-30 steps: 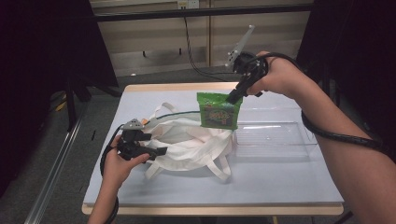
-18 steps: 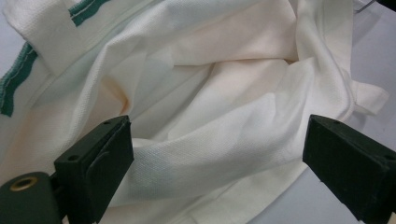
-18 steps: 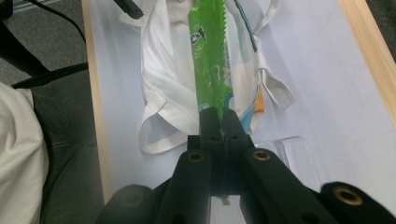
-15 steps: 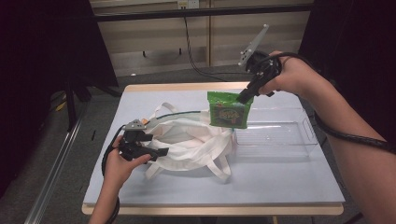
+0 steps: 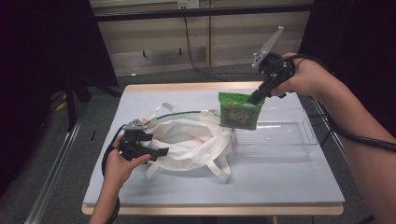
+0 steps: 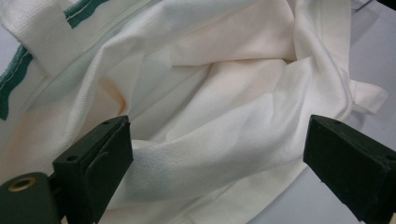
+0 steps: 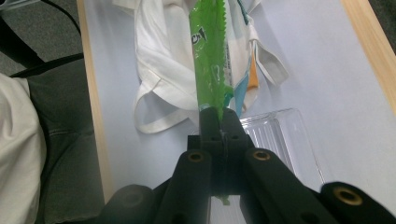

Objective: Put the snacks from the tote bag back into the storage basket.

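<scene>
A white cloth tote bag (image 5: 187, 140) with green trim lies crumpled on the table's left half. My left gripper (image 5: 159, 151) rests at the bag's left edge. In the left gripper view its jaws stand wide apart, open (image 6: 219, 140), with the bag's cloth (image 6: 210, 84) lying between them. My right gripper (image 5: 256, 97) is raised at the back right, shut on the top edge of a green snack packet (image 5: 239, 114). The packet hangs in the air over the bag's right rim and the end of a clear plastic tray (image 5: 280, 135). The right gripper view shows the packet (image 7: 210, 60) edge-on, pinched in the shut jaws (image 7: 219, 116).
The pale blue table (image 5: 280, 186) has a wooden rim. The clear tray (image 7: 280, 135) lies right of the bag (image 7: 159, 56). A black cable (image 5: 364, 140) trails along the right forearm. Dark curtains stand at both sides, and a metal rail (image 5: 56, 177) runs along the floor at left.
My right gripper has carried the green packet to the right, from above the bag's middle to its right rim. The left hand and the bag have stayed put.
</scene>
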Tool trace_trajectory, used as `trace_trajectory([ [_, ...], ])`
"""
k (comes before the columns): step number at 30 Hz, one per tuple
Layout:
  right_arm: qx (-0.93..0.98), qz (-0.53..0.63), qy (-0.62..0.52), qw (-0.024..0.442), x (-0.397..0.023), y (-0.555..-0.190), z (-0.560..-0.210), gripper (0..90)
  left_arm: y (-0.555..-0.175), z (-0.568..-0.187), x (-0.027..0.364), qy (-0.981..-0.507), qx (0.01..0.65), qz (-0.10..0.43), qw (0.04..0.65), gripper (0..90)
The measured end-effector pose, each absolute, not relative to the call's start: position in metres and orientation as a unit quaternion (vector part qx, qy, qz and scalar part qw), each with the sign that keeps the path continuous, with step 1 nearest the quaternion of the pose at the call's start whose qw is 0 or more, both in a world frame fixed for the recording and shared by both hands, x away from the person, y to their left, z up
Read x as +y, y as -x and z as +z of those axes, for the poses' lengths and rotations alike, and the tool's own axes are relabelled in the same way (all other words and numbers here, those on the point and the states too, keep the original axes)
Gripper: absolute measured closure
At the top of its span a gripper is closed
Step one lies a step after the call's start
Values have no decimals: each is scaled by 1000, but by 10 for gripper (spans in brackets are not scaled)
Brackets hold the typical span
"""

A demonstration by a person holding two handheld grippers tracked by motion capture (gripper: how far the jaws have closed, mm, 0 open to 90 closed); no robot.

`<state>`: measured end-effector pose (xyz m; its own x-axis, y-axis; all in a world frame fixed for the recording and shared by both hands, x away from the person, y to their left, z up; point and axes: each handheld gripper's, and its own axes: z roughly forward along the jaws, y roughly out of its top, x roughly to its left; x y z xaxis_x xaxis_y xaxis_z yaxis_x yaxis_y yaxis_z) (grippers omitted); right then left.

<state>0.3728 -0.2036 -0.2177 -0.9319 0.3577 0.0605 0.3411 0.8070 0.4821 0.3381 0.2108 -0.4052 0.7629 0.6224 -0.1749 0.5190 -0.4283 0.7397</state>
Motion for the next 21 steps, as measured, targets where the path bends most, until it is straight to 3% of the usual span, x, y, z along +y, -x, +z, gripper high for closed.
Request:
trace_trajectory([
  [21,951,243,-190,21,-235,-366,-224,900,-340,-406,212,-841,341,59,416,82],
])
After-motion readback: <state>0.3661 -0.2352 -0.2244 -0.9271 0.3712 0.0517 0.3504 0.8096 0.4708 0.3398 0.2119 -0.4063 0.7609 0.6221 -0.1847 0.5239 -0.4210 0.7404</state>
